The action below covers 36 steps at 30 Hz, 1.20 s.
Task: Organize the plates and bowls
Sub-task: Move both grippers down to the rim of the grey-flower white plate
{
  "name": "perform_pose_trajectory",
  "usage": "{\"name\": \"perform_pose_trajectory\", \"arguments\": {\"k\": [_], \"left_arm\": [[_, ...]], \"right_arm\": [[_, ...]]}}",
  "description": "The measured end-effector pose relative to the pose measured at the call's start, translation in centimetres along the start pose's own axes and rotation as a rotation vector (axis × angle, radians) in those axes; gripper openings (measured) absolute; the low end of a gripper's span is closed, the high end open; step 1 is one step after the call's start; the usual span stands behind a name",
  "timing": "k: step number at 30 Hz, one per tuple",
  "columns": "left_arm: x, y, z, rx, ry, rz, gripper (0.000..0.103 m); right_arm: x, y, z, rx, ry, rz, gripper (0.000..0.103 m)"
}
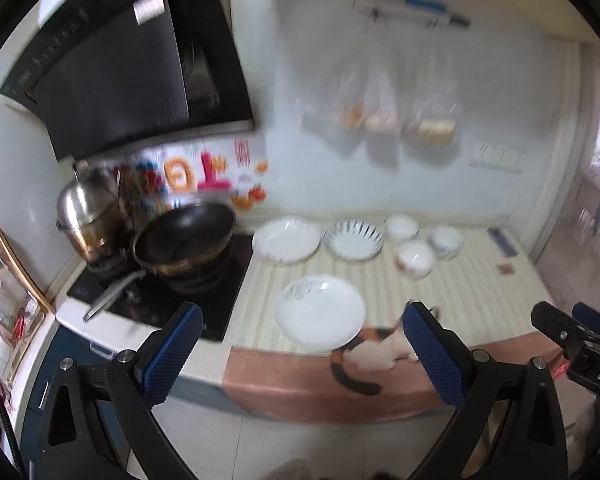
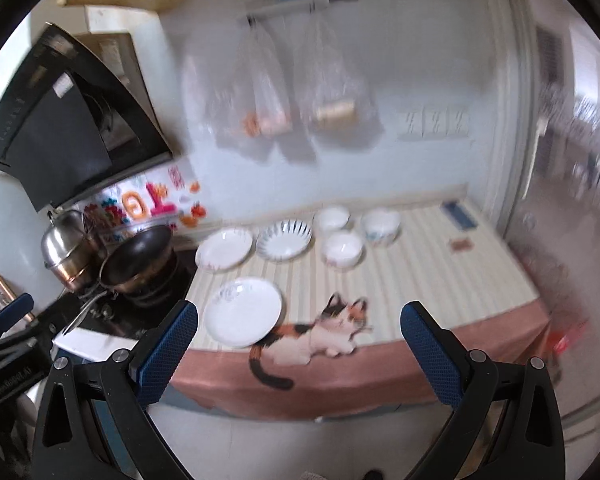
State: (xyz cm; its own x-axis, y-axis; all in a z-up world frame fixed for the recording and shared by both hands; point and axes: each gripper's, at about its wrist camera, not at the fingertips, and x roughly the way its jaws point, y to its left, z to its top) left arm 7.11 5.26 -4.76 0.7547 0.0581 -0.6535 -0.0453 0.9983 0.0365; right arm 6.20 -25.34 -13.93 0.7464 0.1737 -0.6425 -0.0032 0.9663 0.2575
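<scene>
A wok (image 1: 186,236) sits on the stove (image 1: 220,280) at the left. On the striped counter mat (image 1: 460,292) lie a front plate (image 1: 320,312), a back plate (image 1: 286,238), a blue-rimmed dish (image 1: 354,239), then three bowls (image 1: 415,256) clustered further right. The left gripper (image 1: 300,354) and right gripper (image 2: 298,350) both hang wide open, holding nothing, short of the counter.

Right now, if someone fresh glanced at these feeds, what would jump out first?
Probably the crockery laid out on the striped mat: three plates toward the stove, the nearest plate at the front edge, and three bowls behind to the right. Next, the cat picture printed at the mat's front edge, beside that plate. On the left, a black wok and a steel pot sit on the stove.
</scene>
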Motion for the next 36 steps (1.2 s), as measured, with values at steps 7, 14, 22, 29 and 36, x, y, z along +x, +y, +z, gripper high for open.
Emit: {"name": "perform_pose_trajectory", "arguments": {"k": [7,14,22,29,36], "left_arm": [[15.2,2.6,-0.3,-0.072,0.268,0.015,0.103],[30.8,4.5,-2.2,-0.204,0.497,-0.008,0.092],[42.3,5.2,-4.7,-0.218,0.665,-0.013,0.072],[45.7,6.0,-6.3,-0.226,0.721,-0.038,0.028],[44.7,4.8,-6.8,-0.201,0.704,-0.017,0.028]], "right_arm": [[15.9,-2.0,-0.8,0.044,0.228,0.061,0.103],[35.4,-3.9,-1.4,0.121,0.506,0.207,0.103],[50.0,-1.5,-3.7,0.107,0.672,0.282,0.078],[53.6,0.8,-4.8,0.046,0.711,0.287,0.025],[53.8,0.7,-4.4,0.006,0.680,0.268,0.016]]}}
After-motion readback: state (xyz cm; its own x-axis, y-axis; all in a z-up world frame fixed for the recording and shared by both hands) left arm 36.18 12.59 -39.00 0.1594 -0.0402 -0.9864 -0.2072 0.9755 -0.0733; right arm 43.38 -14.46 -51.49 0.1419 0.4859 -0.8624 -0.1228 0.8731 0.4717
